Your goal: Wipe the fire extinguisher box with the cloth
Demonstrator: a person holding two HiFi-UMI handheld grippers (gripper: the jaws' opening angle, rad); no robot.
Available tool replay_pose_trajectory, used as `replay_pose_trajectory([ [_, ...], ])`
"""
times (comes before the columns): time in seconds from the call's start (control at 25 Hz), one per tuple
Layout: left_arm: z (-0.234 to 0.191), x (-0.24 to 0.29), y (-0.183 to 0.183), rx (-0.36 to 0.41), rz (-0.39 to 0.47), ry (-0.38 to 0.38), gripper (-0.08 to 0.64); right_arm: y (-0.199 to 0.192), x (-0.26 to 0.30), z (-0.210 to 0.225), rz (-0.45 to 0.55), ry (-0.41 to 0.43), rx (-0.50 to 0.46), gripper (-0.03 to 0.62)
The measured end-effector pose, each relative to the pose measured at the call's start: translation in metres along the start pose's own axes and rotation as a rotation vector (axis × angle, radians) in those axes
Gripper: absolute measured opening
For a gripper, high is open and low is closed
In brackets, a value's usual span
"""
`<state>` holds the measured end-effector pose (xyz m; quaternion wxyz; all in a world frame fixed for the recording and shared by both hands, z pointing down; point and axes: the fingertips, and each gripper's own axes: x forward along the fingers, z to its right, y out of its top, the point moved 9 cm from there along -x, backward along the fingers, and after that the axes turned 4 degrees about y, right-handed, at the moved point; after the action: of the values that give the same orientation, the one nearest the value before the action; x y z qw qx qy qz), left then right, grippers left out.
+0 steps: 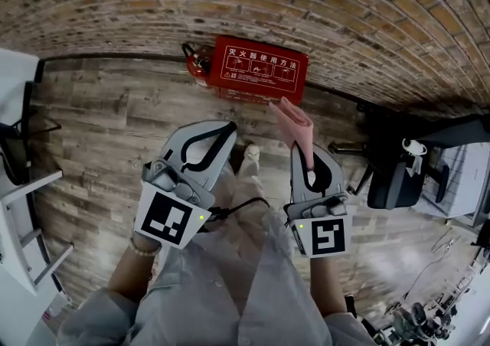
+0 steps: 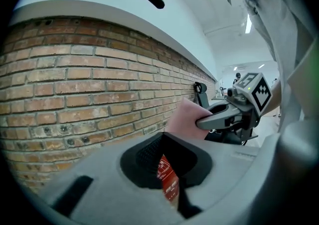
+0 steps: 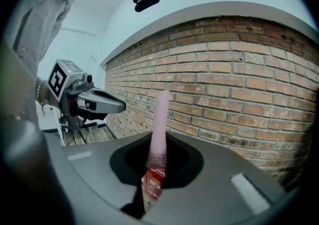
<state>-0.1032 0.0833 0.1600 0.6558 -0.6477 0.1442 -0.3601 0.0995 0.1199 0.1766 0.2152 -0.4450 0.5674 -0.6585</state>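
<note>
Evidently no wiping has begun: the box stands on the floor at twelve o'clock, well apart from the cloth clamped in the right hand-held gripper. The left hand-held gripper is closed and empty.

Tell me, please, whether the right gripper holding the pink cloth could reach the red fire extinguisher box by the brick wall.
Probably yes. Only bare wooden floor lies between the right gripper, shut on the pink cloth, and the red fire extinguisher box, though the person would likely need to bend.
</note>
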Motion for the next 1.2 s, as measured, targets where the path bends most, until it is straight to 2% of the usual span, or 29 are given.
replay_pose_trajectory([
  [0.16,-0.004,0.009,-0.014,-0.034,-0.026,0.017,-0.009,-0.014,0.011,0.008,-0.032,0.031,0.031,0.017],
  [0.64,-0.014,0.038,-0.066,-0.08,-0.063,0.077,-0.008,-0.059,0.063,0.024,-0.076,0.131,0.006,0.017],
  [1.2,-0.044,0.073,-0.13,-0.08,-0.09,0.183,-0.008,-0.105,0.146,0.039,-0.073,0.252,-0.039,0.017],
])
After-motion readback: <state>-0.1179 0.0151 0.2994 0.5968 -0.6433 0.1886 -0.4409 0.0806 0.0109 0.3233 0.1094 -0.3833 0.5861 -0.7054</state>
